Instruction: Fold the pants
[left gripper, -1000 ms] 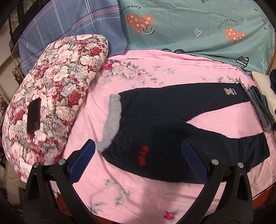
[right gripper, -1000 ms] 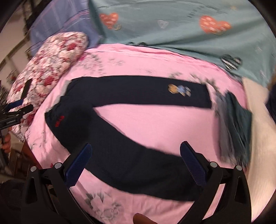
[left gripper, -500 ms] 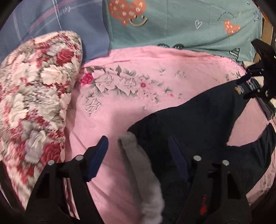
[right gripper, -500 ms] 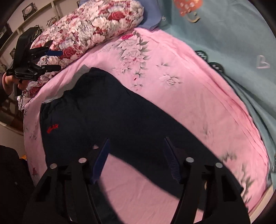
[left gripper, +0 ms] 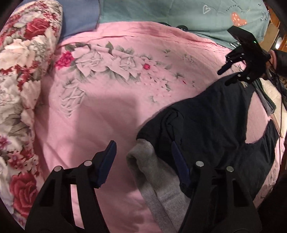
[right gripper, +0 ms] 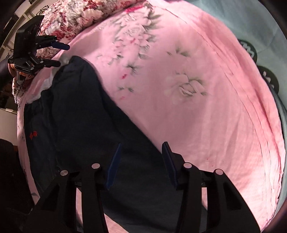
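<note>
Left gripper (left gripper: pixel 141 159): jaws closing, not yet pinching; the grey waistband (left gripper: pixel 143 161) sits right between them at 6 o'clock of the left view.
Right gripper (right gripper: pixel 140 162): jaws narrowing too, straddling the far edge of a dark leg at 6 o'clock of the right view; pads not pressing as far as I can see.
Pants (left gripper: pixel 215 125): dark, spread flat on the pink bed sheet (left gripper: pixel 107 107), running from 6 out toward 3 o'clock, legs parted.
Step in hand: here comes the double pinch, I'd say, waist corner and leg together.
Doing it well: bite both layers of cloth, keep the sheet out of the jaws, lift both ends level.
Flowered pillow (left gripper: pixel 21 80): off at 9 o'clock, clear of the work.
Teal blanket (left gripper: pixel 179 12): far back at 12.
</note>
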`<state>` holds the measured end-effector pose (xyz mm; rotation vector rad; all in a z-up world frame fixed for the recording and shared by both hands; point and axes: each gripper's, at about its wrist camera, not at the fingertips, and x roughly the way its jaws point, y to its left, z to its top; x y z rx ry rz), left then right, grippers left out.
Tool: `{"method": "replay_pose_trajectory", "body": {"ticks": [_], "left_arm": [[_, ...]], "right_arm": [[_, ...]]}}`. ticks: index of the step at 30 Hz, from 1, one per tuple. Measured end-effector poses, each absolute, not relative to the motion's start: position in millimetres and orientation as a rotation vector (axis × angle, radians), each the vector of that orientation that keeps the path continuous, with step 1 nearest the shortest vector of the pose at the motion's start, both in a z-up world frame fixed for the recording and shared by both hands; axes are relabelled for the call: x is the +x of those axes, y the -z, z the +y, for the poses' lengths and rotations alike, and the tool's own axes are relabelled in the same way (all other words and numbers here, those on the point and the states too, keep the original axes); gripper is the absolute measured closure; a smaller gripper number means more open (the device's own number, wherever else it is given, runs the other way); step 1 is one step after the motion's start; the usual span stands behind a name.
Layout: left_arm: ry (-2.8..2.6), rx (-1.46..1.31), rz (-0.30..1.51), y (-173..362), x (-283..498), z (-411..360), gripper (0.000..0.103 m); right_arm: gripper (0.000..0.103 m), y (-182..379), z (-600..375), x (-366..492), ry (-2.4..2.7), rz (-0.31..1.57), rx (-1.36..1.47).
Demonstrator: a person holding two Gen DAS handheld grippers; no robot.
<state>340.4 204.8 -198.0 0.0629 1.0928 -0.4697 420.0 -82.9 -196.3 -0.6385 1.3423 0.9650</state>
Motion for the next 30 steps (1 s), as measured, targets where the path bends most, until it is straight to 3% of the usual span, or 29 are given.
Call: {"method": "replay_pose_trajectory", "body": {"ticks": [5, 11, 17, 21, 23, 24, 25, 26, 30], "left_arm": [[0.558, 0.084, 1.159, 214.6, 345.9, 198.4, 0.043], [0.602, 0.052, 1.216, 220.8, 352.2, 202.6, 0.055], [0.597, 0.127, 1.225, 213.2, 350.7, 203.4, 0.059], [0.601, 0.103, 1.271, 223.0, 352.8, 203.9, 0.06], [0.597, 0.111, 1.267, 223.5, 352.4, 202.0, 0.06], [0.599, 0.107, 1.265, 222.9, 352.6, 202.1, 0.065], [0.606, 0.1, 1.264, 222.7, 353.5, 201.3, 0.072], [0.609, 0.1, 1.259, 221.7, 352.9, 201.0, 0.074], [0.603, 0.169, 1.209, 211.3, 344.2, 192.5, 0.083]], "right_arm": [[0.064, 214.0, -95.0, 430.5, -0.966, 1.445, -0.66], [0.084, 215.0, -106.9, 442.8, -0.968, 1.48, -0.635], [0.082, 214.9, -104.3, 443.8, -0.951, 1.448, -0.787], [0.066, 217.1, -99.5, 435.5, -0.996, 1.466, -0.848], [0.067, 218.3, -96.3, 426.5, -0.996, 1.416, -0.948], [0.073, 218.3, -95.9, 426.5, -0.981, 1.412, -0.96], [0.093, 218.2, -95.8, 426.7, -0.967, 1.409, -0.972], [0.097, 217.8, -96.0, 424.9, -0.962, 1.408, -0.988], [0.099, 211.1, -93.9, 410.1, -0.945, 1.367, -1.007]]}}
